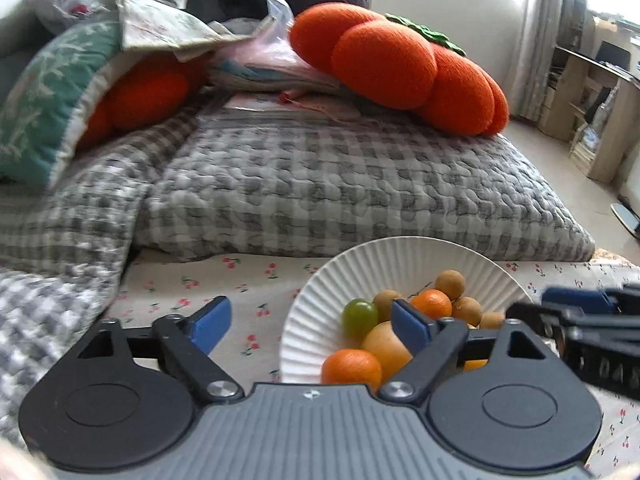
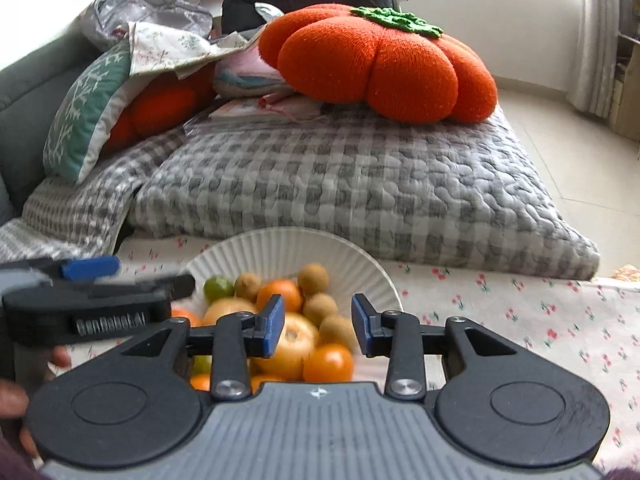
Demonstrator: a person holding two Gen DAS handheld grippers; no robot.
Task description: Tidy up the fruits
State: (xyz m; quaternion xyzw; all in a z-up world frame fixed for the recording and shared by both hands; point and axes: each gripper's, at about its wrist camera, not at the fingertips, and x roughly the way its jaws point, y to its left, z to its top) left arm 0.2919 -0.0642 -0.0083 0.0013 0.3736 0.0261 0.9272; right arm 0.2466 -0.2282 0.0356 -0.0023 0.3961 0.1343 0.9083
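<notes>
- Your left gripper (image 1: 308, 326) was released, jaws wide, beside the white plate (image 1: 316, 300)
- Your right gripper (image 2: 318, 330) was released above the fruits (image 2: 296, 340)
- The round fruits showed no clear long axis, piled on the plate over the floral cloth (image 2: 520, 320)

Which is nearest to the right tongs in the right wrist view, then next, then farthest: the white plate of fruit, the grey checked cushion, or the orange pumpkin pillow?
1. White plate of fruit, directly under the right tongs.
2. Grey checked cushion, behind the plate.
3. Orange pumpkin pillow, on top of the cushion's far end.
</notes>
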